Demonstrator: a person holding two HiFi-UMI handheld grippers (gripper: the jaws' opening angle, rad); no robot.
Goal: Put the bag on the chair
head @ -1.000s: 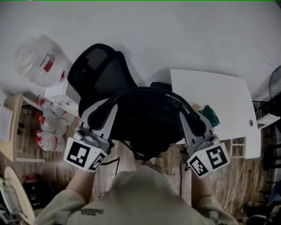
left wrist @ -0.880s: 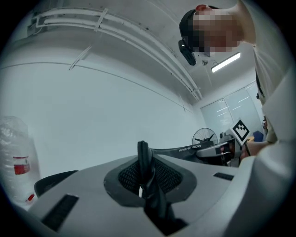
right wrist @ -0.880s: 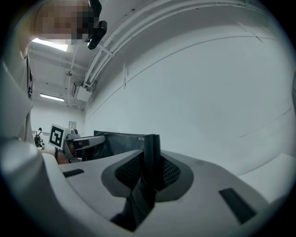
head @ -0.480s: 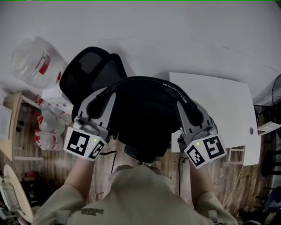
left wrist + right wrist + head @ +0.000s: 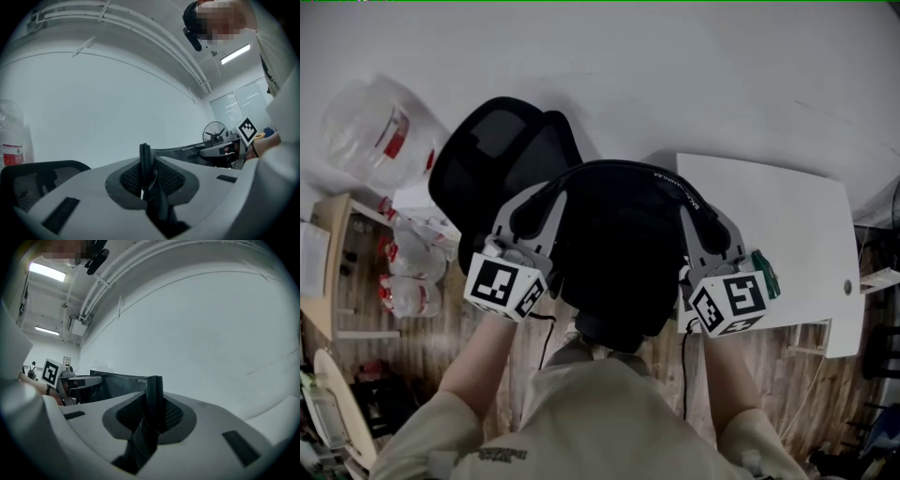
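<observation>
Both tools have carried the bag (image 5: 619,248) forward over the last second. It now hangs closer to the backrest of the chair (image 5: 502,150), which stands just behind and to the left of it in the head view.

The left tool (image 5: 146,171) is nearly shut, pinching a thin black edge of the bag between its jaws. The right tool (image 5: 152,401) is clamped on a thicker fold of the same black fabric, so its jaws stand a little wider. The bag is stretched between the two, off the floor, with its printed rim running from one tool to the other. The white desk (image 5: 778,225) lies just to its right.

Picking up and carrying look done, and the bag appears to be over the chair. It hides the seat, so no view shows whether it already rests there. Judging by this, what remains is to lower it onto the seat and let both grips go.
</observation>
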